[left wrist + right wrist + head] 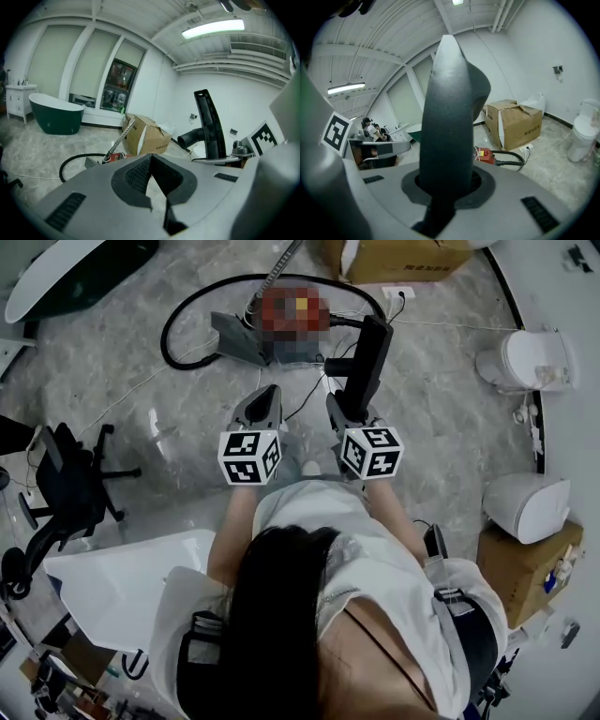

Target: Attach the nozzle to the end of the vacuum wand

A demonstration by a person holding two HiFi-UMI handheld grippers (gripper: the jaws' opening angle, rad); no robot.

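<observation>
Head view: R tool clamps nozzle pointing fwd; L tool closed, empty, alongside.

Your nozzle looks matt black plastic, the wand shiny metal, the floor glossy marbled stone.

The nozzle is a long, flat black piece with a tapered tip, standing nearly upright, clamped at its lower end in the right gripper. The silvery vacuum wand slants up from the floor ahead, well apart from it
</observation>
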